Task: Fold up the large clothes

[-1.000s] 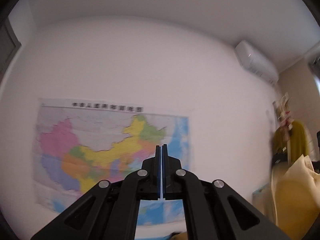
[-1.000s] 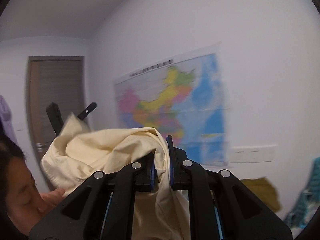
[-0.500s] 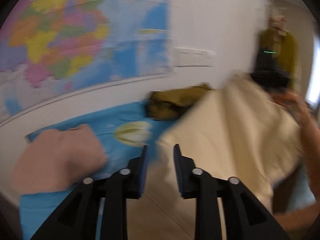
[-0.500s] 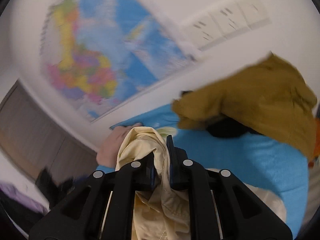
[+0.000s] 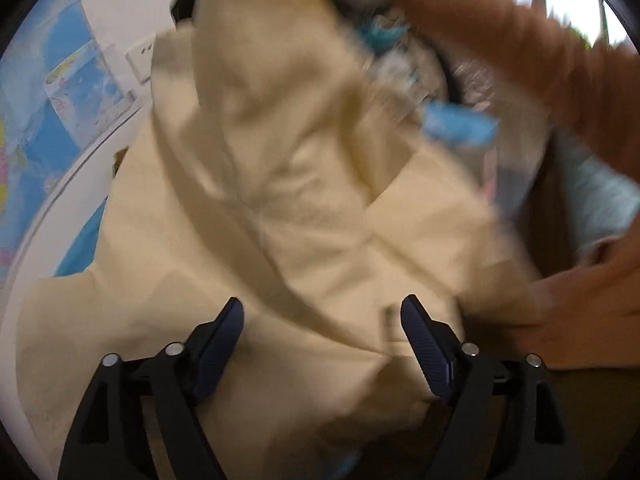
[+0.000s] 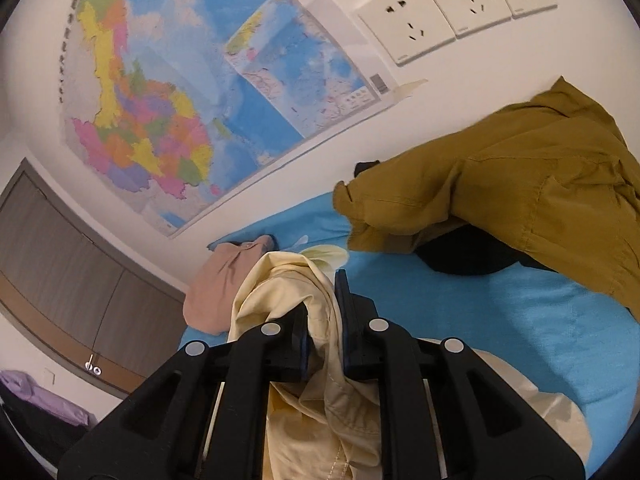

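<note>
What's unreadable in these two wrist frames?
- Left wrist: cream garment motion-blurred; its type and edges unclear, though the left claw is open.
- Left wrist: blue blurred items unidentifiable.
- Right wrist: black item mostly hidden under mustard jacket.
- Right wrist: right claw hides its grip point.

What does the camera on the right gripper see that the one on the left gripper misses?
Only the right wrist view shows the mustard jacket lying on the blue bedsheet, the wall sockets and the brown door. Only the left wrist view shows the left gripper, wide open over the cloth, and a bare hand. Both show the cream garment, which the right gripper pinches, and the wall map.
</note>
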{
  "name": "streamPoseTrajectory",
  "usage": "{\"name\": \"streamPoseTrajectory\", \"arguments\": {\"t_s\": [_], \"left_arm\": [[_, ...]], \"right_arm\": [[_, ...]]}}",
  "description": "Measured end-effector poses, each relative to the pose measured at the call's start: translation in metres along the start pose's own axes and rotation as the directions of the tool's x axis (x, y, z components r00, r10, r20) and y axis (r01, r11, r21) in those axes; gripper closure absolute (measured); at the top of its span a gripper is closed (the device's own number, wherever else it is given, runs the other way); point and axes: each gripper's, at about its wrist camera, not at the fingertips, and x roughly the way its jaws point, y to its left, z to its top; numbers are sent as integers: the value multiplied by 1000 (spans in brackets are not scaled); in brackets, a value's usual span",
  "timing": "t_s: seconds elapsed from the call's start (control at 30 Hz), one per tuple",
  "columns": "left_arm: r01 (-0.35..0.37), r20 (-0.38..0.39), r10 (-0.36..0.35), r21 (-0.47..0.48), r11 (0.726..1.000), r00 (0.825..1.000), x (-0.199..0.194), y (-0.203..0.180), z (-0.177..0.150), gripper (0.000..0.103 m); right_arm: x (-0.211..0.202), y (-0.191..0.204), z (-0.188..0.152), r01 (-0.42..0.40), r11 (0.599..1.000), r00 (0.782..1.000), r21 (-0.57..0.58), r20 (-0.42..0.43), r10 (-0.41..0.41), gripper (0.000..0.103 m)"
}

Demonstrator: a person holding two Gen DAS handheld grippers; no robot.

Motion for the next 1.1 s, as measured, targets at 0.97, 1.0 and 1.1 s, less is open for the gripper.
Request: {"name": "streamPoseTrajectory", "arguments": {"t_s": [0.97,1.0,1.1], "left_arm": [[-325,-184,285,-728,604,941,33,380,27,65],[-314,-182,268,-720,619,946,36,378,20,56],[-286,-117,285,-679,676,951,15,351,-15,24]], "right_arm": [[94,-77,79,286,955,952,73,-135,-275,51],[98,-83,77,301,951,948,72,-135,-290,48],[83,-81,66,283,958,956,40,-93,-278,25]]}}
